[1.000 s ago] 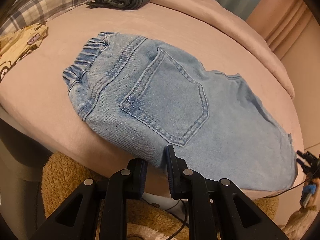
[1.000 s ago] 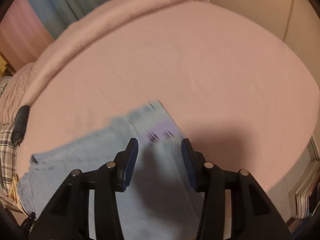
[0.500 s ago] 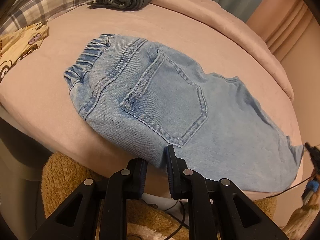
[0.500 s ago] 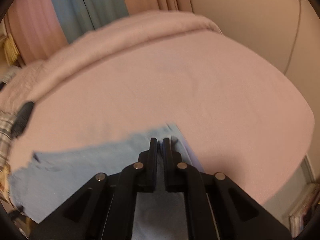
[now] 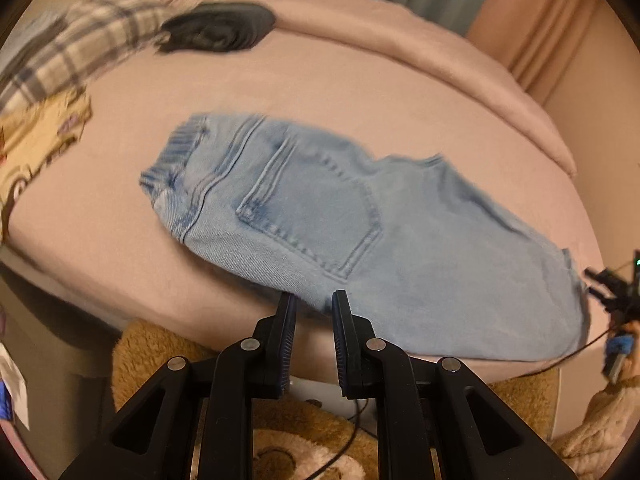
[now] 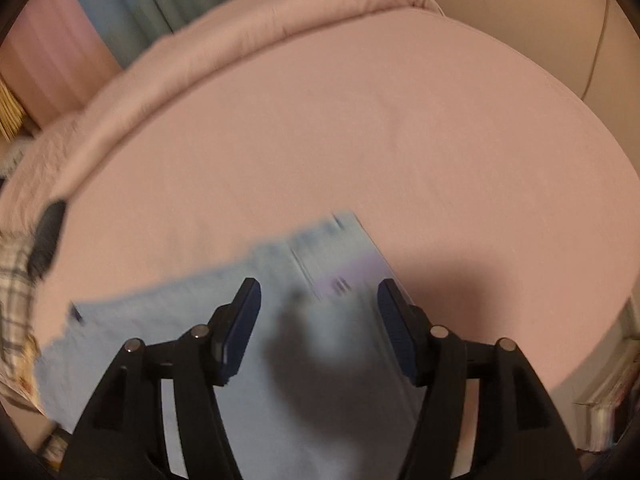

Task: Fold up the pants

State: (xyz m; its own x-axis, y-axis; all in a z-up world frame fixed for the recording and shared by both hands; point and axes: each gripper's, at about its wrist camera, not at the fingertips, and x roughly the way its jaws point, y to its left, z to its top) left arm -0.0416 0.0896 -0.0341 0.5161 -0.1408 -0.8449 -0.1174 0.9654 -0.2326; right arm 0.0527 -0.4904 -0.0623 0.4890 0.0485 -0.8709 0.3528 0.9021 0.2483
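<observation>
Light blue denim pants (image 5: 344, 216) lie flat on the pink bed (image 5: 304, 80), back pocket up, elastic waistband at the left, legs running right. My left gripper (image 5: 314, 306) is open a little at the pants' near edge, with a fold of denim between its fingertips. My right gripper (image 6: 319, 300) is wide open just above the leg end of the pants (image 6: 320, 280), which looks blurred. It holds nothing.
A dark folded garment (image 5: 216, 28), a plaid cloth (image 5: 80, 44) and a yellow printed cloth (image 5: 36, 148) lie at the bed's far left. A brown fuzzy rug (image 5: 160, 356) and cables lie below the bed edge. Curtains hang behind.
My right gripper, shut half a second ago, has opened wide and dropped back over the leg end. My left gripper has pulled back and opened slightly; the view has shifted.
</observation>
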